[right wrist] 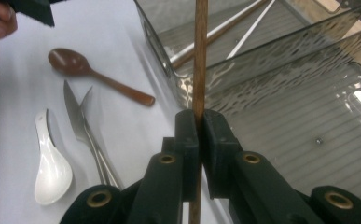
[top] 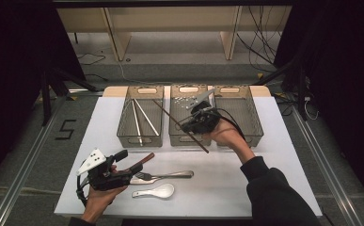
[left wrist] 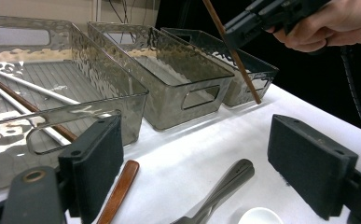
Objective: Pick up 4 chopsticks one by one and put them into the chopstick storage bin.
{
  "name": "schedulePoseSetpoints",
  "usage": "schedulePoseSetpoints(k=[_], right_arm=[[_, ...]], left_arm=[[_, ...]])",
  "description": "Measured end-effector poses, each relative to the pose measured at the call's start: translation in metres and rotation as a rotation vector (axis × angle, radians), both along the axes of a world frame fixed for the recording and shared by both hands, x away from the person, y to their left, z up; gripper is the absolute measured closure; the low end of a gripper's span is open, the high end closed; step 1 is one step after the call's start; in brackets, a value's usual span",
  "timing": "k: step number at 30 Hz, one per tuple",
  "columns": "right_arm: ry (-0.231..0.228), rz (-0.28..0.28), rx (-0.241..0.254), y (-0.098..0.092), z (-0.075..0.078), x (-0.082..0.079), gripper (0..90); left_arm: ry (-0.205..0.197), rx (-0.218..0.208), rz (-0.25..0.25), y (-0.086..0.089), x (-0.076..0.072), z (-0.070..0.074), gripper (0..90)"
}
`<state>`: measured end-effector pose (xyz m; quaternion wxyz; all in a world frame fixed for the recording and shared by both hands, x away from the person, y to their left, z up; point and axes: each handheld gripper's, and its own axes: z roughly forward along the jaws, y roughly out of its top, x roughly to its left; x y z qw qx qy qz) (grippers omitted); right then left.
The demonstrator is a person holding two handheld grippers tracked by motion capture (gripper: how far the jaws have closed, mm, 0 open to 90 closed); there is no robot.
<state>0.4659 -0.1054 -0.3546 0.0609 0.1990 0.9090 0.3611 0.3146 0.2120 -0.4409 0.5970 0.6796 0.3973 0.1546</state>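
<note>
I have the right gripper [top: 194, 123] clamped on a dark wooden chopstick [top: 179, 125], gripped partway along its length and held slanted in the air above the middle bin [top: 175, 139]. Sorting cutlery into the three clear bins looks like the job, and this is the carry step: the stick is lifted but not yet placed. Its mates, two pale chopsticks and a dark one, lie in the left bin [top: 123, 136], so I judge the next move is to swing left over that bin, turn the stick parallel to its long walls, lower it inside and let go.

My left gripper [top: 131, 161] rests on the worktop [top: 226, 188] at the near left, jaws apart and holding nothing, with the wooden spoon [right wrist: 94, 74], fork [top: 163, 176] and white ceramic spoon [top: 155, 191] just beside it, waiting their turn.

The only writing I can read is a large "5" [top: 66, 129] marked on the floor to the left; I see no brands or labels.
</note>
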Motion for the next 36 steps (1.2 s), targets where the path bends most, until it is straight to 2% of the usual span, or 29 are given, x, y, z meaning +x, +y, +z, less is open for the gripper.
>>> schedulePoseSetpoints(k=[8, 15, 23, 33, 36], right_arm=[[0.012, -0.026, 0.053, 0.013, 0.001, 0.005, 85.8], [0.032, -0.083, 0.111, 0.025, 0.002, 0.010, 85.7], [0.019, -0.113, 0.143, 0.041, 0.006, 0.016, 85.7], [0.031, -0.161, 0.222, 0.060, 0.010, 0.024, 85.7], [0.026, -0.164, 0.221, 0.068, 0.012, 0.024, 85.7]], left_arm=[[-0.001, -0.001, 0.000, 0.000, 0.000, 0.000, 17.9], [-0.001, -0.002, 0.000, 0.000, 0.000, 0.000, 17.9], [0.000, -0.004, -0.001, 0.000, 0.000, 0.000, 17.9], [0.000, -0.002, -0.004, 0.000, 0.000, 0.001, 17.9], [-0.001, 0.001, -0.005, 0.001, 0.000, 0.001, 17.9]])
